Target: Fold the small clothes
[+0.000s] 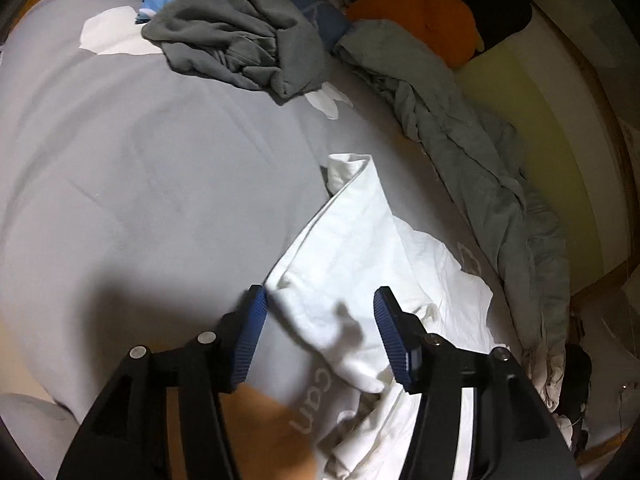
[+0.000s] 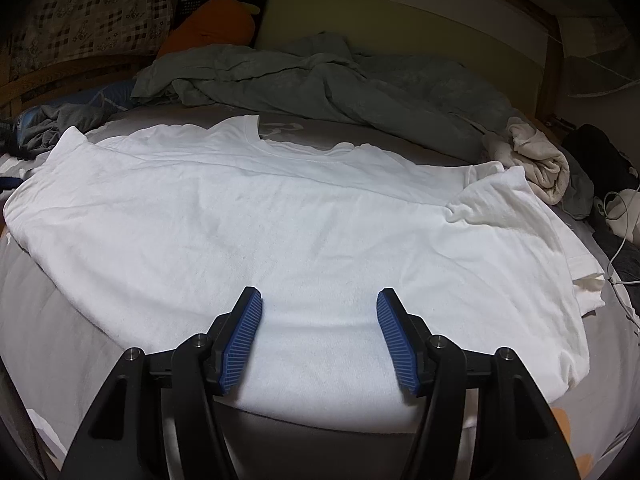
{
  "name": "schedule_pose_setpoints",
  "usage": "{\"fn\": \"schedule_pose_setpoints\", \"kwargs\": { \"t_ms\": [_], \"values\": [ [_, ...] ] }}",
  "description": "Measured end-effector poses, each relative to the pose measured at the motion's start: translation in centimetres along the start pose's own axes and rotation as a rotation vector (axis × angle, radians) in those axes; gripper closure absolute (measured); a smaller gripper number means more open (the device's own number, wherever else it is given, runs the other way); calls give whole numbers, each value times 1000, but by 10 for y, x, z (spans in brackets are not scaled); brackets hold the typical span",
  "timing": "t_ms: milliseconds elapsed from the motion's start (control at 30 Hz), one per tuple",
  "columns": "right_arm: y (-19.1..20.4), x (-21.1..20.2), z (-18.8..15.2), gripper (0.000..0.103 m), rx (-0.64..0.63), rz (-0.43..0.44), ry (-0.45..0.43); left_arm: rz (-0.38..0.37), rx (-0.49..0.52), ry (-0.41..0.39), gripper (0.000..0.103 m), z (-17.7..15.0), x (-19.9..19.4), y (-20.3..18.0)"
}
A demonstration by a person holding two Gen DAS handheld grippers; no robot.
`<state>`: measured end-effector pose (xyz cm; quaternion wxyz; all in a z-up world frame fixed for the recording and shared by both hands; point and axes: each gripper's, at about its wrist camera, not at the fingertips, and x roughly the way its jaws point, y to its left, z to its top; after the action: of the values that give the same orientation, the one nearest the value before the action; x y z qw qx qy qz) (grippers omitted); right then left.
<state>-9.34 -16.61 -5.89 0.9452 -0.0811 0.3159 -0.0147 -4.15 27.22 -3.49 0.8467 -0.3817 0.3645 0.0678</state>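
A white T-shirt lies spread flat on the grey bed sheet, neckline at the far side and one sleeve folded in at the right. My right gripper hovers open over the shirt's near hem, with nothing between its blue pads. In the left wrist view the same white T-shirt shows as a rumpled side edge running away across the grey sheet. My left gripper is open above that edge. The cloth lies under the gap between its pads and they do not pinch it.
A crumpled dark grey garment lies at the far side of the bed. A grey-green blanket is bunched along the wall. An orange cushion, a patterned pillow, a cream garment and a white cable sit around the edges.
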Motion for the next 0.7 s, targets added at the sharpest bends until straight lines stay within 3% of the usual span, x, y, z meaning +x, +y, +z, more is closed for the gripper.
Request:
{"fn": "schedule_pose_setpoints", "kwargs": {
  "t_ms": [100, 200, 300, 400, 500, 600, 667, 700],
  "values": [
    [0, 0, 0, 41, -1, 0, 1, 19, 59, -5, 98, 6, 6, -12],
    [0, 0, 0, 41, 0, 1, 1, -12, 184, -116, 100, 2, -12, -45],
    [0, 0, 0, 41, 0, -1, 1, -37, 458, -227, 100, -22, -34, -108],
    [-1, -3, 0, 41, 8, 12, -1, -81, 709, -150, 100, -71, -22, -168],
    [-8, -7, 1, 41, 36, 54, 3, 1, 953, -32, 99, -141, 21, -190],
    [-23, -17, 4, 41, 93, 81, -9, 91, 987, 82, 99, -176, 64, -174],
    [-35, -21, 9, 36, 127, 87, -14, 92, 998, 51, 98, -182, 61, -170],
    [-41, -24, 13, 36, 146, 90, -23, 80, 1013, 45, 92, -181, 55, -172]
  ]
}}
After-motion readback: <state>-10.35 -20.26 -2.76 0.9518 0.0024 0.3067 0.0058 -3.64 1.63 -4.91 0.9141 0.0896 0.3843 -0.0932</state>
